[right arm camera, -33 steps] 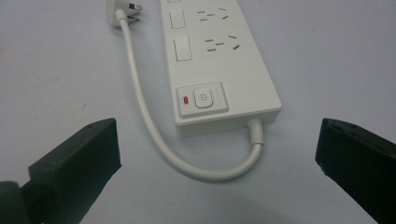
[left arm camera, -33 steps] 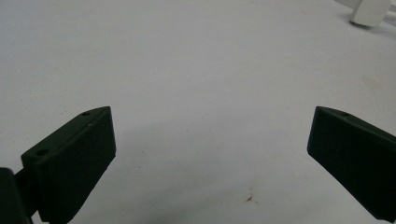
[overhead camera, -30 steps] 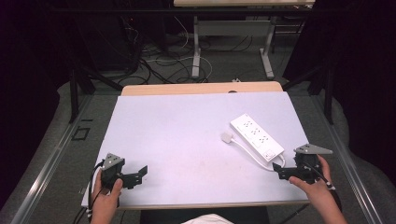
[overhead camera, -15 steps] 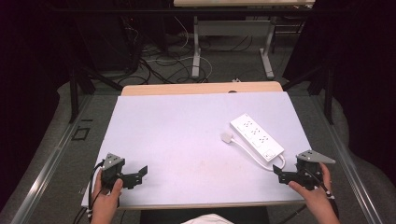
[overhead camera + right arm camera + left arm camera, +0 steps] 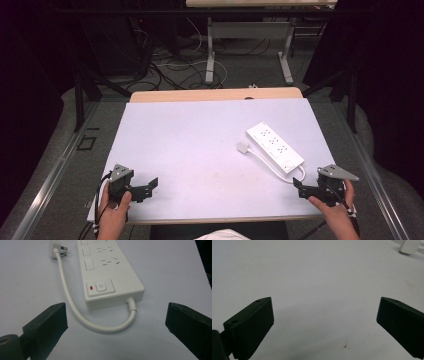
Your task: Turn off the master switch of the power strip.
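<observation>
A dim room with cables on the floor behind, and a pale table point(image 5: 200, 145) lit in the middle of it. On the table's right half lies a white power strip point(image 5: 274, 147), flat, sockets up, its short cord point(image 5: 75, 312) looping out of the near end and curling back to the plug point(image 5: 243, 147) that rests just beside the strip's left edge. The right gripper point(image 5: 305, 189) sits at the near right corner, fingers wide apart, nothing between them, aimed at the strip's switch end, where the power button point(image 5: 100, 286) and its red mark face the camera. The left gripper point(image 5: 148, 186) waits at the near left corner, well apart from everything, fingers spread just as wide over bare table. The likely job is a reach for the strip or its cord. To do that well, I'd say the right gripper should go in low and straight, choose one target, and not straddle the cord loop by accident. If it's the strip body, square the fingers across its width near the switch end; if the plug, come around the loop first.
</observation>
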Action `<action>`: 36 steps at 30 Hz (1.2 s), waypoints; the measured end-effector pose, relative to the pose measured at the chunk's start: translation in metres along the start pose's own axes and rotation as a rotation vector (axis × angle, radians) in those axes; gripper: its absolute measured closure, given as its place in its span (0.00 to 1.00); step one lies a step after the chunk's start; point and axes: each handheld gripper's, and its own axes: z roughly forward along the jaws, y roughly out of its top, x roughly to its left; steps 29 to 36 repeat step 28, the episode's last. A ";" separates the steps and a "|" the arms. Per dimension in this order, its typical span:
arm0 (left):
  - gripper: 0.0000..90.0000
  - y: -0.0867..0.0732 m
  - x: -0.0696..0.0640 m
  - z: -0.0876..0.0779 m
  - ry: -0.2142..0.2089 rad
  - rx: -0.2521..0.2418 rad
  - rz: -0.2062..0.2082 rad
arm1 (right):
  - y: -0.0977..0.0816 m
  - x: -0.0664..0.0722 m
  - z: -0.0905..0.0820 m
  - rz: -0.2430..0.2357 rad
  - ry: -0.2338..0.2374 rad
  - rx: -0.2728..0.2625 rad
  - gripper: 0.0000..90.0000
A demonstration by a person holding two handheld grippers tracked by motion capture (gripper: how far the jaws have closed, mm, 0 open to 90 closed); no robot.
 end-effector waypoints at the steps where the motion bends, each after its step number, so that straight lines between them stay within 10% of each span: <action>1: 0.01 0.000 0.000 0.000 0.000 0.000 0.000 | -0.001 -0.001 0.000 -0.003 -0.007 0.001 0.04; 36: 0.01 0.000 0.001 0.000 0.006 -0.002 0.003 | -0.013 0.000 0.008 0.005 0.002 0.003 0.05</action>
